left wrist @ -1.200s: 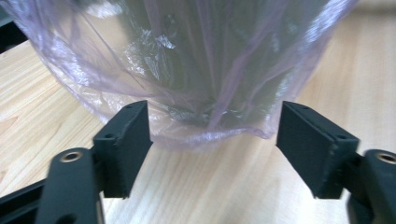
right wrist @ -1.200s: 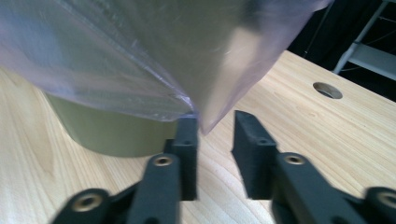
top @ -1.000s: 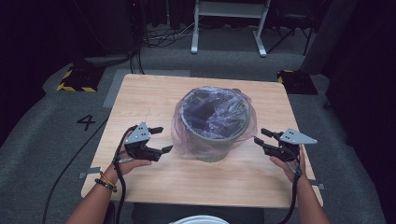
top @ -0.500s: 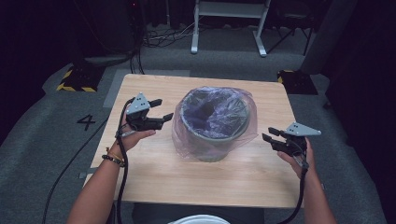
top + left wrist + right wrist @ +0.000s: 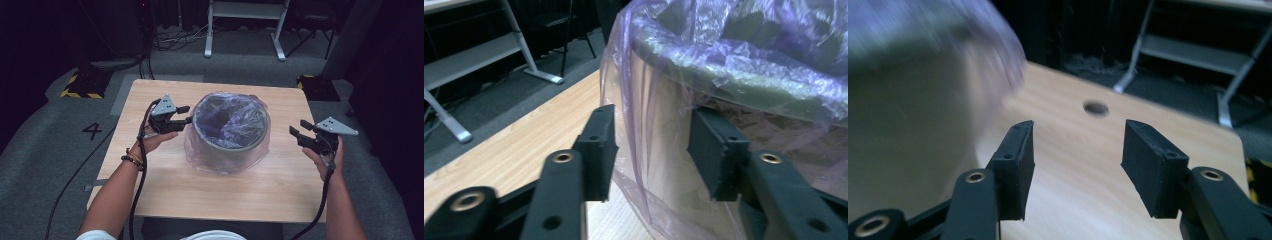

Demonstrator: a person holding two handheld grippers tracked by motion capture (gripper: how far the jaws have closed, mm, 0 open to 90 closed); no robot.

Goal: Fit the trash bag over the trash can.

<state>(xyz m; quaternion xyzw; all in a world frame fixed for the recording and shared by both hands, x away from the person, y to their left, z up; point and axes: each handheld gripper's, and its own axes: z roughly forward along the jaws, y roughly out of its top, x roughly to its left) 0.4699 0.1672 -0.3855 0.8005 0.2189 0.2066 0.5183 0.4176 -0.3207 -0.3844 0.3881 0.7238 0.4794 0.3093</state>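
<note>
Purple-tinted clear plastic bag (image 5: 227, 150) lines the round grey bin (image 5: 231, 142). Left gripper (image 5: 186, 115), jaws just closing, straddles loose bag film, unclamped. Right gripper (image 5: 299, 132) stands apart, jaws just opening, empty.

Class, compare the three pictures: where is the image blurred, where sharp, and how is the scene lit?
Right gripper view: the bin is smeared by motion blur, the jaws sharp. Left gripper view: the plastic liner is fairly crisp, with soft sheen. High view: the wooden table is lit; the surrounding floor falls dark.
</note>
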